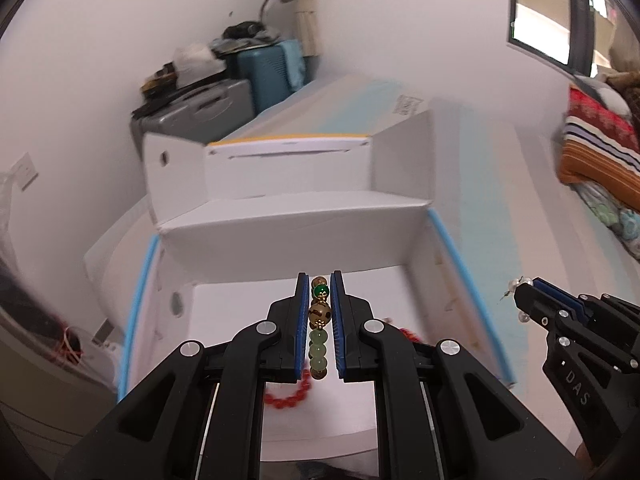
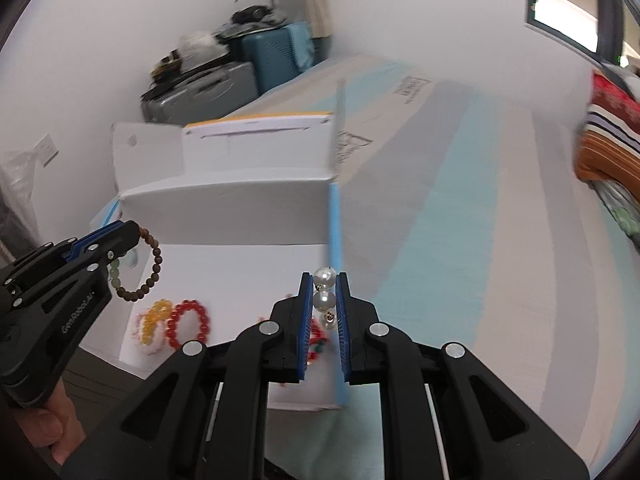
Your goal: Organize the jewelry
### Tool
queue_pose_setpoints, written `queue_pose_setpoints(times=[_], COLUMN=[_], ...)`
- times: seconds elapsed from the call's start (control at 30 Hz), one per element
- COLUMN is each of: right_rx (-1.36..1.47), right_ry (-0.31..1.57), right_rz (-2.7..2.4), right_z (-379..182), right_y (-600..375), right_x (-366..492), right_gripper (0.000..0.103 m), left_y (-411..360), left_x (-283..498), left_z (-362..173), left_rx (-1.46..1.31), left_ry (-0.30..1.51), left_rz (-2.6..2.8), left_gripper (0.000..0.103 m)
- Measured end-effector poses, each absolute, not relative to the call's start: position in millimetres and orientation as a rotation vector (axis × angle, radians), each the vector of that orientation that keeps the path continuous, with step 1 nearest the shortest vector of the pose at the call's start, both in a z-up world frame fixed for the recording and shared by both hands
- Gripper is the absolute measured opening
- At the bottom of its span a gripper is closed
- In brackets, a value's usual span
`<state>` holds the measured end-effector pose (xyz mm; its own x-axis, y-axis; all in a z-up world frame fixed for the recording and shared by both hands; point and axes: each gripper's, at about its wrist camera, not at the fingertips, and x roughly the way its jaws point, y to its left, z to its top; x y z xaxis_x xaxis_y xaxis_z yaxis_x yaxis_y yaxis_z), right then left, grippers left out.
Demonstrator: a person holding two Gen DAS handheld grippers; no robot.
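Left hand-held gripper (image 1: 319, 320) clamps beaded bracelet (image 1: 319, 322); right hand-held gripper (image 2: 324, 312) clamps pearls (image 2: 324, 289).

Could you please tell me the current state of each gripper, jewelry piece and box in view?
Left gripper: shut on the beaded bracelet, held above the box.
Right gripper: shut on the pearl piece.
Red bracelet: lying loose in the box.
Yellow bracelet: lying beside it.
White box: open.

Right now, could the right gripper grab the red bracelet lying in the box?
Probably not yet. The right gripper is already shut on the pearl piece, so its fingers are full. The red bracelet lies uncovered in the white box, so the path looks free once it lets go.
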<state>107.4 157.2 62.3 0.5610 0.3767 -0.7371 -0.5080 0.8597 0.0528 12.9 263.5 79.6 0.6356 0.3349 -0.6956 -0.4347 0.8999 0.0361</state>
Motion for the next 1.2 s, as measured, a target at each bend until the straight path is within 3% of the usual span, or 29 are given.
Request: queue_pose_setpoints(times=[0.43,0.83,0.9,0.93,0.97,1.2], right_rx=[-0.254,-0.287,-0.283,-0.281,-0.281,-0.188], right_ry=[0.922,0.988,0.979,0.96,0.936,0.835], right_rz=[0.563,0.551,0.559,0.562,0.557,0.572], right_z=[16.9,-13.2,-9.8,-6.2,-2.3,22.7], right_y=[221.4,240.5,239.2,238.0,236.3,204.2], right_x=[108.6,111.2,109.7,105.8,101.6,71.4], right_gripper=[0.011,0.012,0.024,0.038,0.049,0.082], left_y=[331.0,348.4,348.2,347.7,346.7,327.2], left_x=[-0.3,4.3,0.6,-3.0,-5.8,-46.4], left_z=[30.6,3.6,6.9,10.4,13.6,38.2], left_rx=[-0.192,-0.222,-0.229,-0.231,-0.23,-0.201], left_ry=[0.879,0.934,0.919,0.902,0.889,0.761], left_rz=[0.527,0.539,0.543,0.55,0.556,0.56], left_gripper=[0.011,0.014,0.028,0.041,0.048,0.087])
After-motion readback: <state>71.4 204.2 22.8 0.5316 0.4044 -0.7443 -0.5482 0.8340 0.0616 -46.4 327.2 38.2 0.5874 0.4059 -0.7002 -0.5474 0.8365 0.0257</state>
